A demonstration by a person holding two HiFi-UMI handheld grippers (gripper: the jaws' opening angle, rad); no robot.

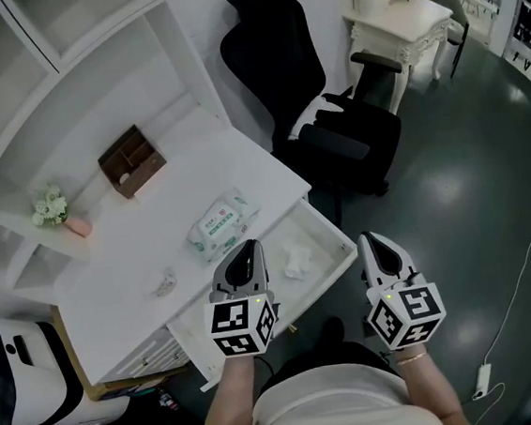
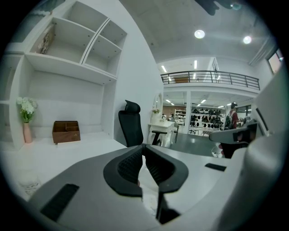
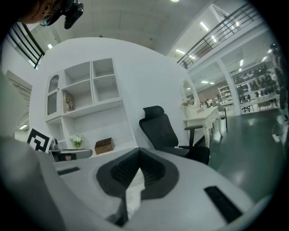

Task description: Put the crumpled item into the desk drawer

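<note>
White crumpled paper (image 1: 297, 260) lay inside the open desk drawer (image 1: 332, 233), just to the right of the left gripper (image 1: 244, 250) and well to the left of the right gripper (image 1: 372, 240). Both grippers were closed and empty, the pads of each meeting at the tips with nothing between them; the left hovered over the drawer's left part, the right beyond the drawer's outer corner, over the dark floor. Judged from this layout, the paper was already in place and only the shutting of the drawer could remain. The main hazard was probably the paper itself: light and springy, it might stand above the rim and snag or be squashed under the desktop (image 1: 241, 162) as the drawer slid in. A push with narrow closed tips could slip off the drawer front, or skew the drawer if applied at one corner only. The wet-wipes pack (image 1: 218, 223), just ahead of the left gripper near the desk edge, could be nudged into the drawer by a careless forward reach.
</note>
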